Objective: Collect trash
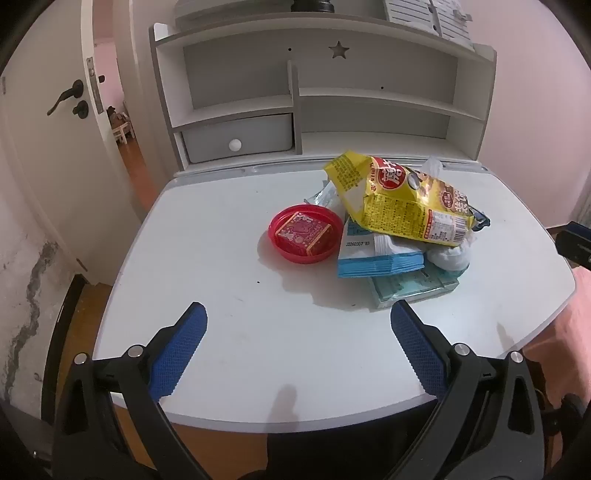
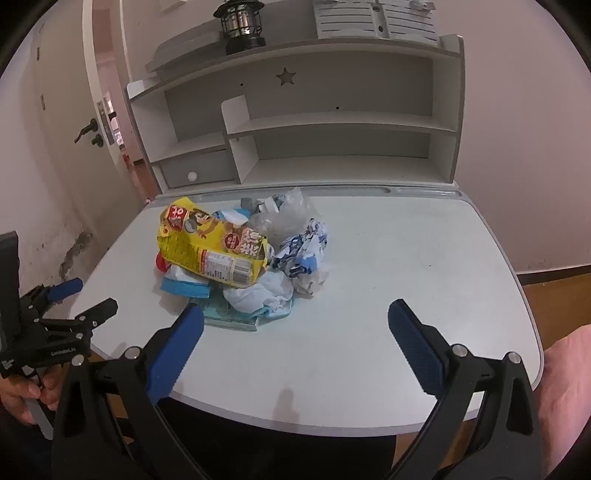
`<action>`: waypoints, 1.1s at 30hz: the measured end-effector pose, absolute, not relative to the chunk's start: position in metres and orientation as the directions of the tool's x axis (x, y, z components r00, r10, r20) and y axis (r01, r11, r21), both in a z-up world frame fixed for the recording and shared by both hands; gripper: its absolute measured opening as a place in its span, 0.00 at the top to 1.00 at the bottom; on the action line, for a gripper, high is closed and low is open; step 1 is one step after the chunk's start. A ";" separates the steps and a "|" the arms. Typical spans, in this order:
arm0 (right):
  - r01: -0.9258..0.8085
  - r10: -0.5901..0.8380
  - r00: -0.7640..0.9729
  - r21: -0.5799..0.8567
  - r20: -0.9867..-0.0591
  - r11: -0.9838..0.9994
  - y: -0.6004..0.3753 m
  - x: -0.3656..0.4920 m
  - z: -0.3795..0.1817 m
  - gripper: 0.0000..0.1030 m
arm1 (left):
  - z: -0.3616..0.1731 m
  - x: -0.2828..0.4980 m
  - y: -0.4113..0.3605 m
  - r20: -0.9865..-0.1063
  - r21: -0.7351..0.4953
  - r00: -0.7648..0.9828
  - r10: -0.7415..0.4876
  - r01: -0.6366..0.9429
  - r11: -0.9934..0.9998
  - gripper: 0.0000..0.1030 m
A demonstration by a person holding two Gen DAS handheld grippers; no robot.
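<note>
A pile of trash lies on the white desk (image 1: 221, 295): a yellow snack bag (image 1: 402, 199) on top, a blue-and-white wrapper (image 1: 376, 254) and a flat teal pack (image 1: 410, 291) under it, crumpled white tissue (image 1: 450, 256). A red lid (image 1: 304, 232) holding a small red packet sits just left of the pile. My left gripper (image 1: 298, 314) is open and empty, short of the pile. In the right wrist view the yellow bag (image 2: 210, 243), crumpled blue-white paper (image 2: 303, 251) and tissue (image 2: 258, 295) show. My right gripper (image 2: 295, 314) is open and empty, near the pile's front edge.
A white hutch with shelves (image 2: 332, 125), a star cutout and a small drawer (image 1: 236, 136) stands behind the desk. A black lantern (image 2: 242, 26) sits on top. An open door (image 1: 55, 110) is at the left. The left gripper also shows in the right wrist view (image 2: 81, 295).
</note>
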State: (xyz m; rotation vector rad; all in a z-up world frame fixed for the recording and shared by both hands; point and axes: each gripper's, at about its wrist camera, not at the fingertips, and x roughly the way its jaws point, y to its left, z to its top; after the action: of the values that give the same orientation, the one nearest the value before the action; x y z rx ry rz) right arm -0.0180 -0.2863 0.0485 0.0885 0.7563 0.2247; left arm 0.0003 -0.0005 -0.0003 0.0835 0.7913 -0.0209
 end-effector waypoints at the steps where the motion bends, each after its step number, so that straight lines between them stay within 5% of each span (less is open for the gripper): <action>1: -0.172 0.236 0.705 0.162 -0.668 0.972 -0.286 -0.019 0.048 0.06 | 0.000 0.000 -0.001 -0.712 0.064 0.702 0.011 0.050 0.997 0.06; 33: -0.179 0.232 0.699 0.148 -0.676 0.973 -0.286 -0.018 0.050 0.06 | -0.003 0.002 0.005 -0.713 0.041 0.701 0.002 0.039 0.998 0.06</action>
State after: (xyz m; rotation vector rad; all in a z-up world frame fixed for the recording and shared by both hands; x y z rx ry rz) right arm -0.0176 -0.2857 0.0503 0.0731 0.7630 0.2289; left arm 0.0020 0.0046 -0.0035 0.0547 0.7942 -0.0209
